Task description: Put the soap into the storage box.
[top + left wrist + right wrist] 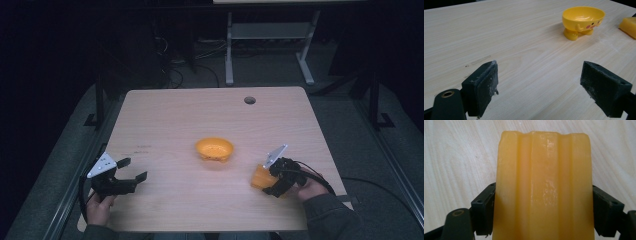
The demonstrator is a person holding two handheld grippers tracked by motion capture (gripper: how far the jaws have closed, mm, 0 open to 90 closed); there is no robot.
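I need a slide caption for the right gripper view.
Right gripper clamps a ridged yellow block above the wooden table.

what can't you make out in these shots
- Orange block: its near end runs off the bottom edge of the right gripper view; in the high view the right gripper covers part of it.
- Yellow bowl: too small in the high view to tell whether anything is inside.
- Room beyond the table: too dark.

Yellow bowl [214,149], orange-yellow block [544,187], pale wood-grain table [170,120].
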